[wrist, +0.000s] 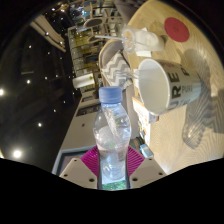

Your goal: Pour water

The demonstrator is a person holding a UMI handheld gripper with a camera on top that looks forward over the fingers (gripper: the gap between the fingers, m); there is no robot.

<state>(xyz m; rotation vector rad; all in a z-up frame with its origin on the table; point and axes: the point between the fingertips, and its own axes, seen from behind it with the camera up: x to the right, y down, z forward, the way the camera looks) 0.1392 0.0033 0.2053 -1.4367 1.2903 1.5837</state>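
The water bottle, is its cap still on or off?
On. The bottle, held between the gripper fingers, has its pale blue cap seated on top.

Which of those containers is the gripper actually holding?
The clear plastic bottle with the pale blue cap, clamped between the gripper fingers. The white mug stands free beyond it.

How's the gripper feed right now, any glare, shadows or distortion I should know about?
Gripper view: strong fisheye bend, scene tilted. The clear bottle held between the pink pads catches bright highlights. The white mug casts a soft shadow on the light table. The dark floor shows small light reflections.
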